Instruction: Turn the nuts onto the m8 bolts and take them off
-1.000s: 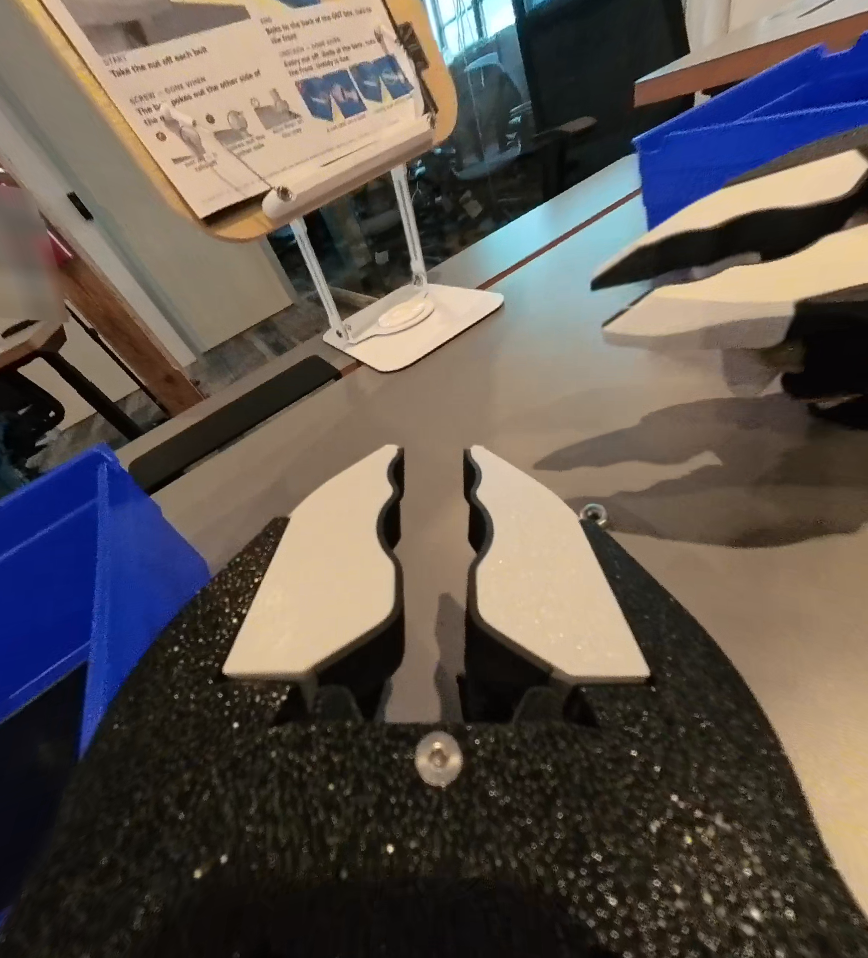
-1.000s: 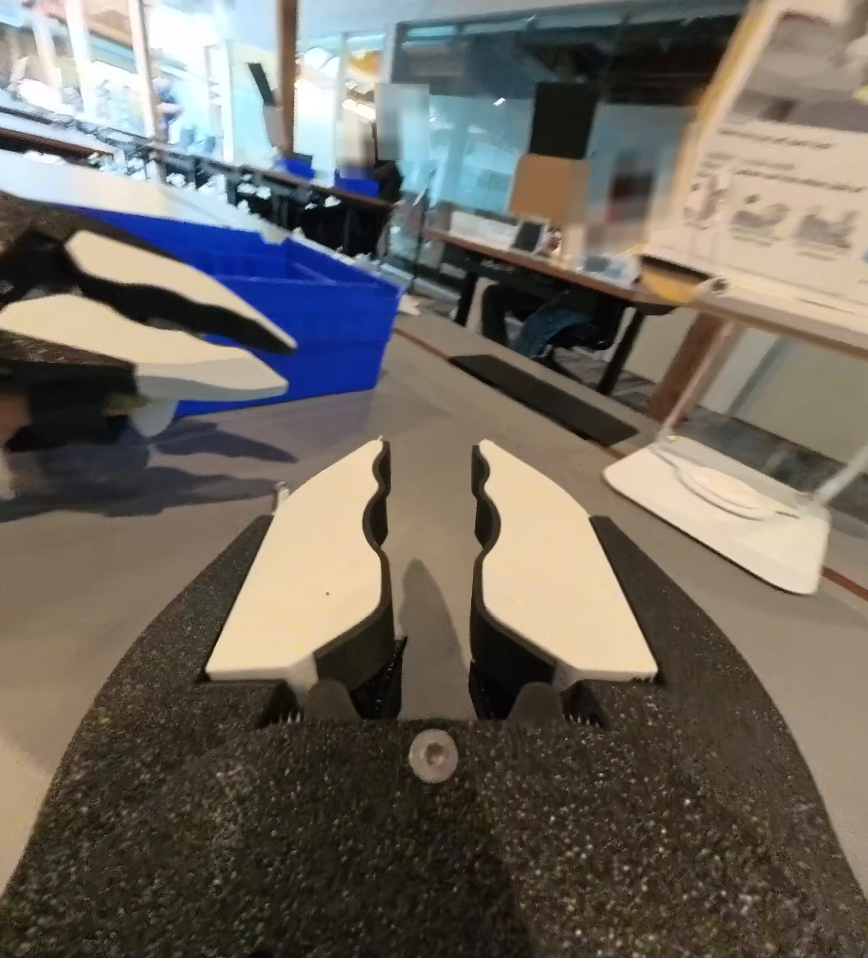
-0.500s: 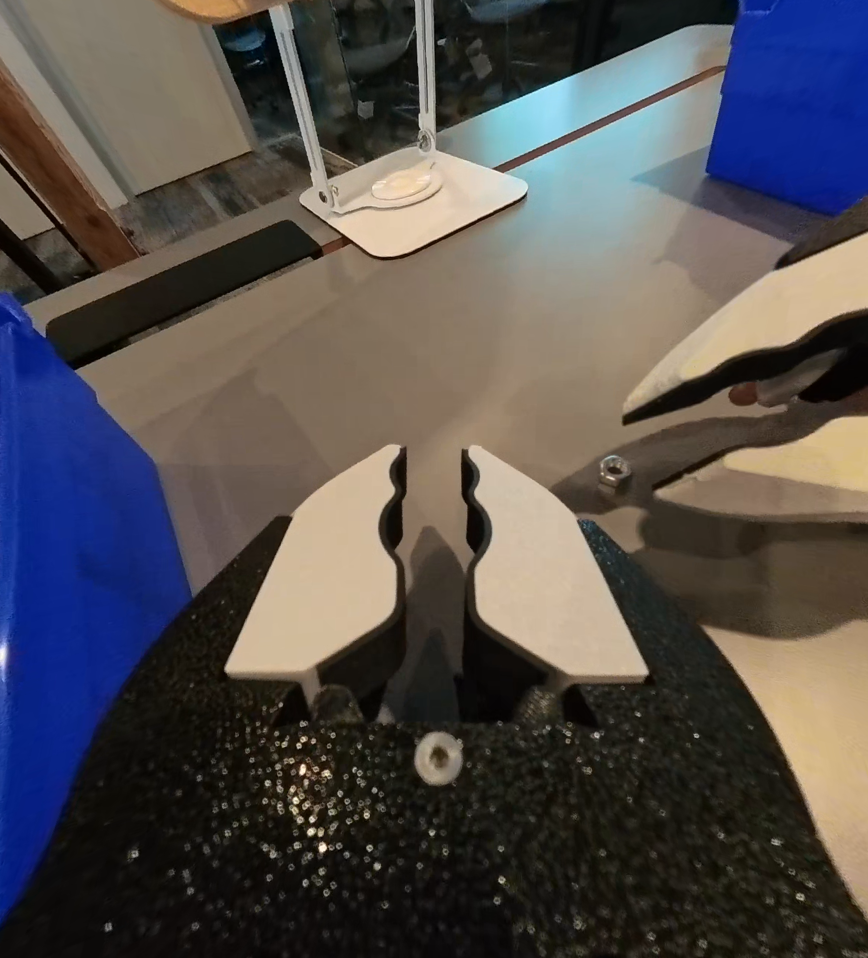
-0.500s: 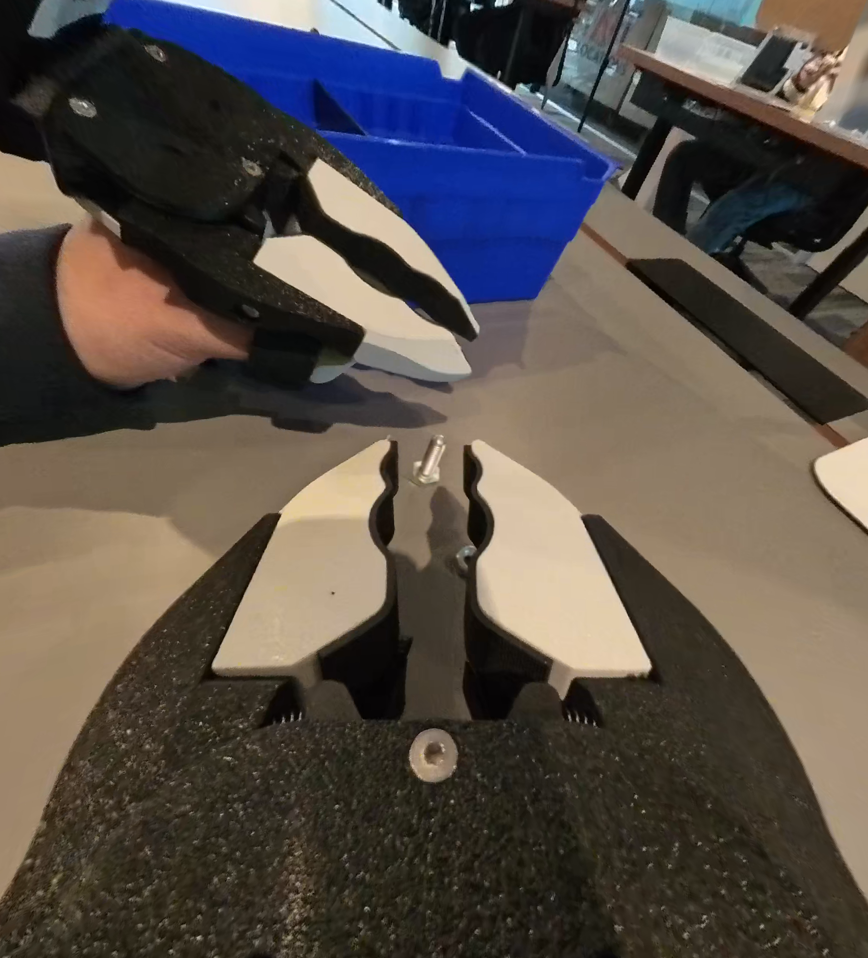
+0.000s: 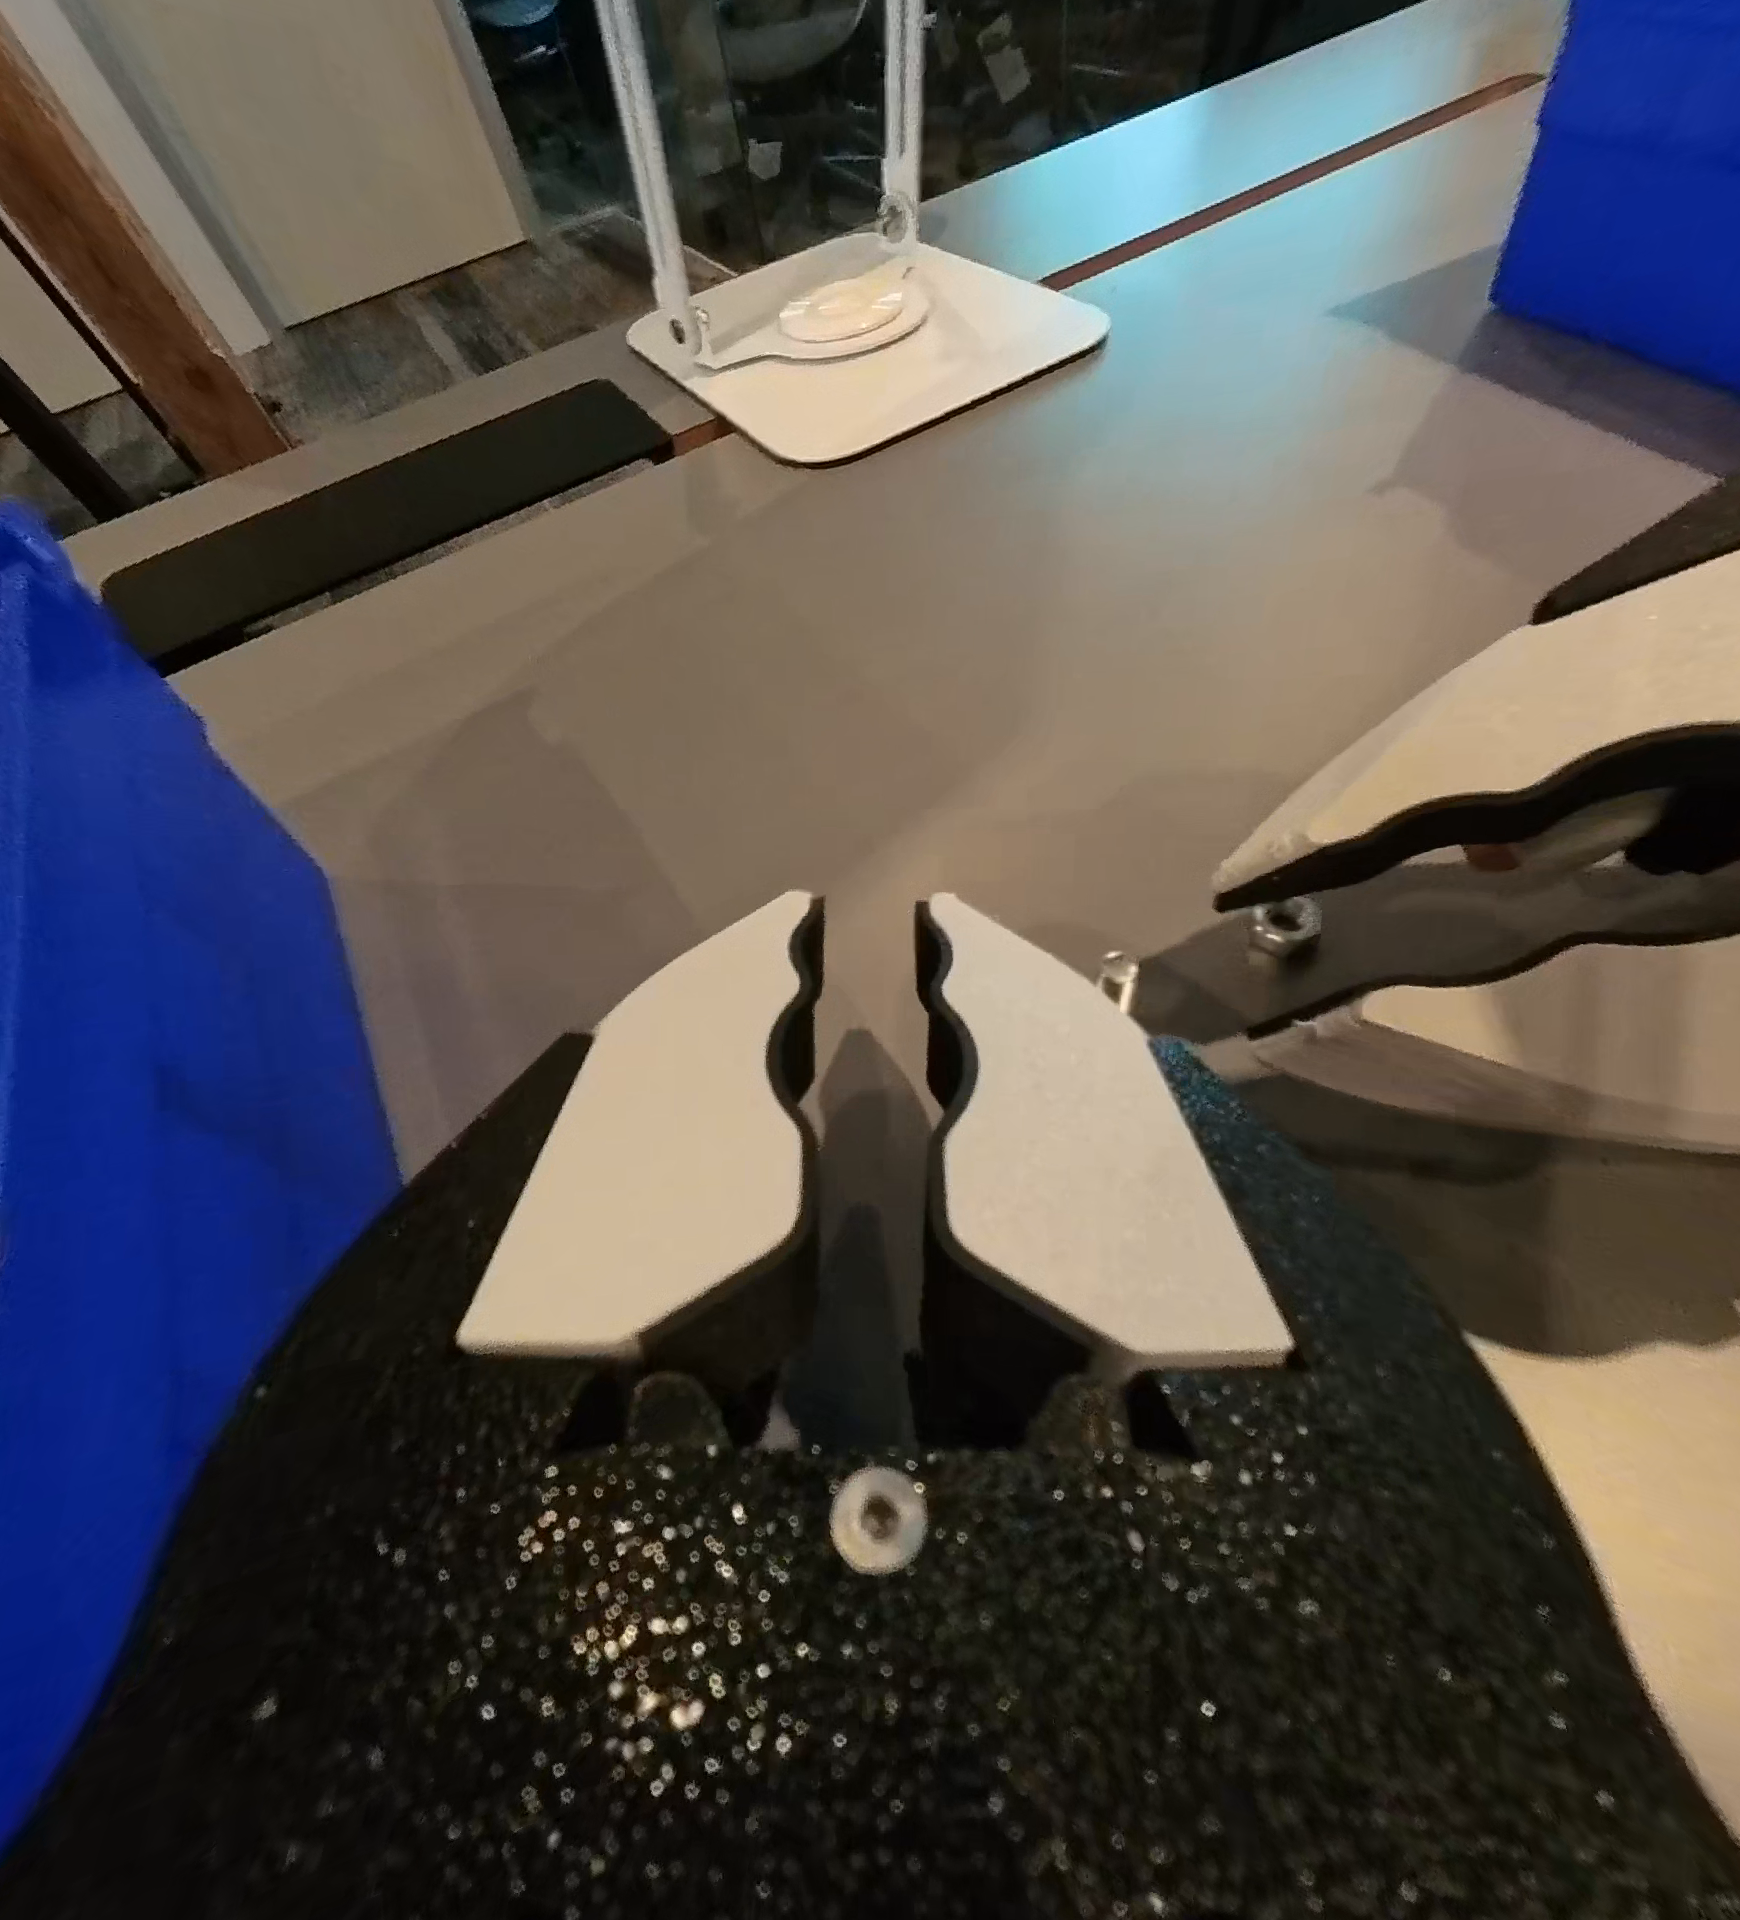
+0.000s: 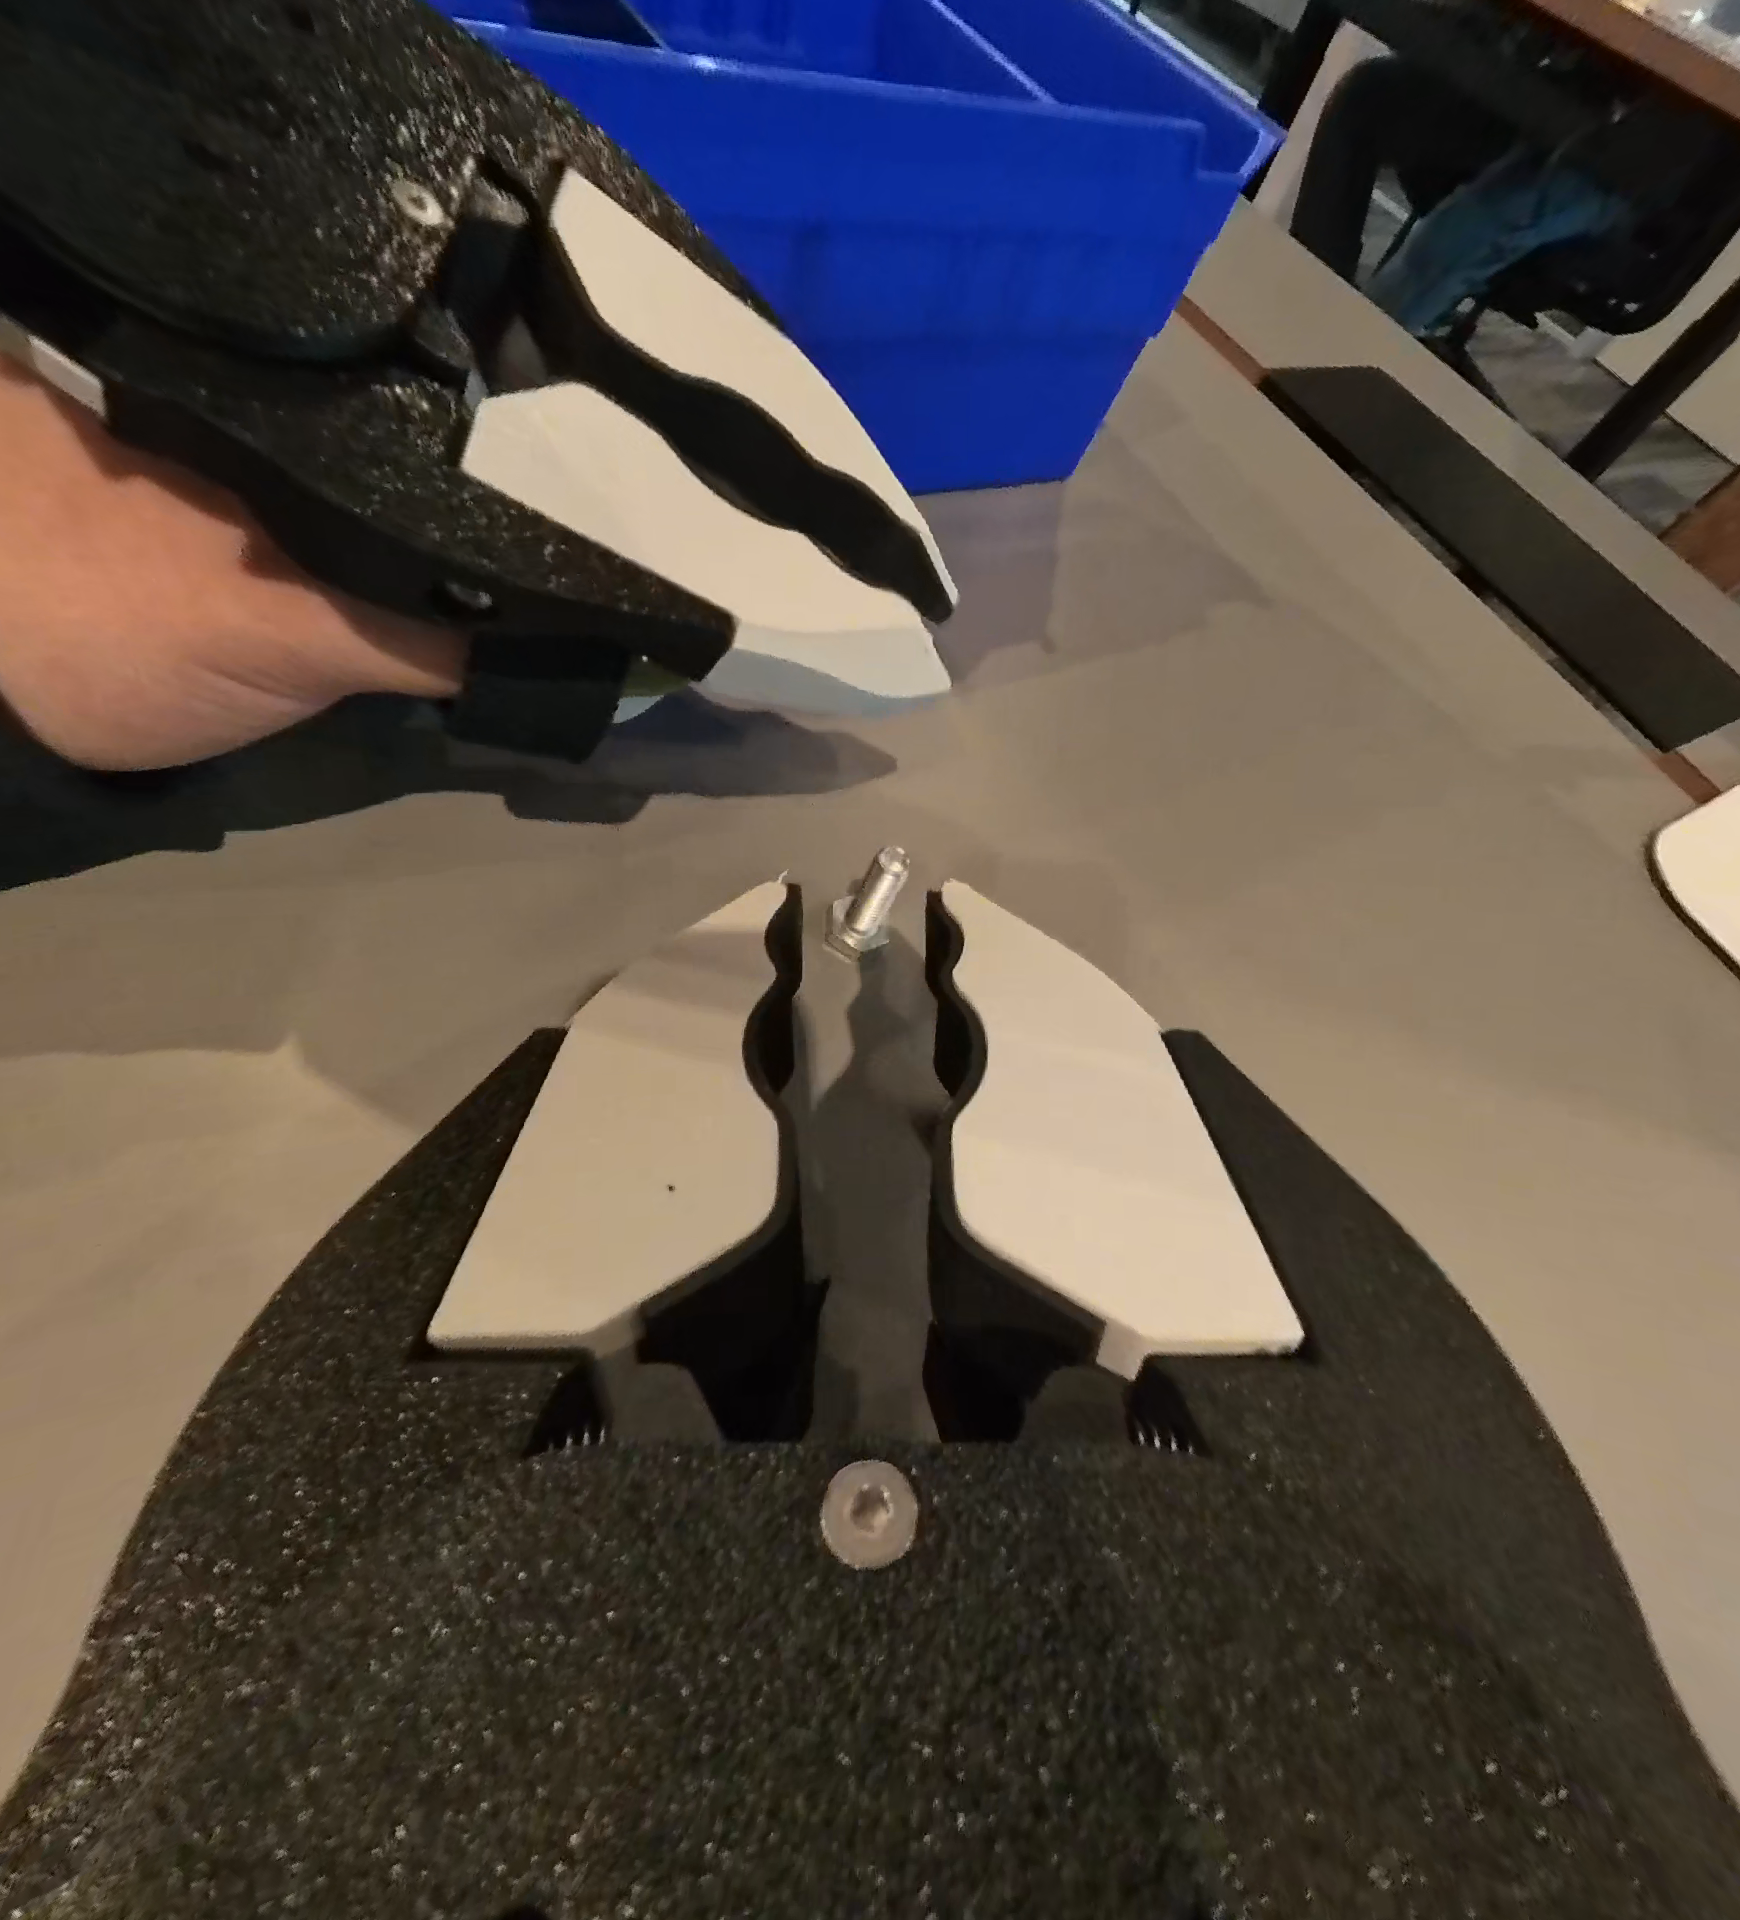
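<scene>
A silver bolt [image 6: 866,914] stands on its head on the grey table [image 6: 1261,935], thread up, between the tips of my right gripper [image 6: 864,896]. The pads do not touch it, so that gripper is open. The left wrist view shows the right gripper [image 5: 1245,961] from the side, with a silver nut [image 5: 1281,920] lying on the table between its fingers and the bolt's tip [image 5: 1118,971] just left of it. My left gripper [image 5: 871,906] is open and empty, a little left of the bolt and nut. It shows in the right wrist view [image 6: 939,644] above the table, held by a hand.
A blue bin [image 5: 118,1039] stands close on the left of my left gripper, and another [image 5: 1676,208] stands at the far right. A white stand base [image 5: 876,353] and a black strip [image 5: 378,520] lie along the table's far edge. My hands' fingertips stand some 6 centimetres from each other.
Both grippers have tipped down towards the table and come closer together. My right gripper has moved forward until the bolt and nut lie between its fingers. Both jaws have narrowed a little.
</scene>
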The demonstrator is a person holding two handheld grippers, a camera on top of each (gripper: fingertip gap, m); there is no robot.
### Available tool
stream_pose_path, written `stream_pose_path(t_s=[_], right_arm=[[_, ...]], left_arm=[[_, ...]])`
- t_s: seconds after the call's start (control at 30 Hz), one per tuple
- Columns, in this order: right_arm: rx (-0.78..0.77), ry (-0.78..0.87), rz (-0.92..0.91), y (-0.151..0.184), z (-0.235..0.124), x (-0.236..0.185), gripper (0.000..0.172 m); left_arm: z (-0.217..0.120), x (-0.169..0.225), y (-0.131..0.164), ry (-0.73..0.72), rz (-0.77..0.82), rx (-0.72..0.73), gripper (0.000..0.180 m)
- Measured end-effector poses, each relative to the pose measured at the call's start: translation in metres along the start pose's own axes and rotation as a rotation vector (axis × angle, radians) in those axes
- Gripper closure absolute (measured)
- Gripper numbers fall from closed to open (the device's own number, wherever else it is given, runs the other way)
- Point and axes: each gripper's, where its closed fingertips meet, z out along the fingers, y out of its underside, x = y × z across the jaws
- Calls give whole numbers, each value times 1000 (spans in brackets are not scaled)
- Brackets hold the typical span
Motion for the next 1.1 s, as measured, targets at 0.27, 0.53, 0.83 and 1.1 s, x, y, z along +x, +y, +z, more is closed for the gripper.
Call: stream_pose_path(t_s=[0.27, 0.53, 0.83, 1.1], right_arm=[[-47, 47, 35, 2, 9, 4, 153], [-121, 35, 75, 7, 25, 6, 157], [23, 83, 65, -9, -2, 28, 164], [294, -246, 218, -29, -44, 17, 164]], left_arm=[[-6, -20, 0, -36, -79, 28, 166], [-4, -16, 1, -28, -53, 17, 165], [-2, -6, -2, 18, -26, 30, 156], [-10, 67, -18, 443, 87, 122, 112]])
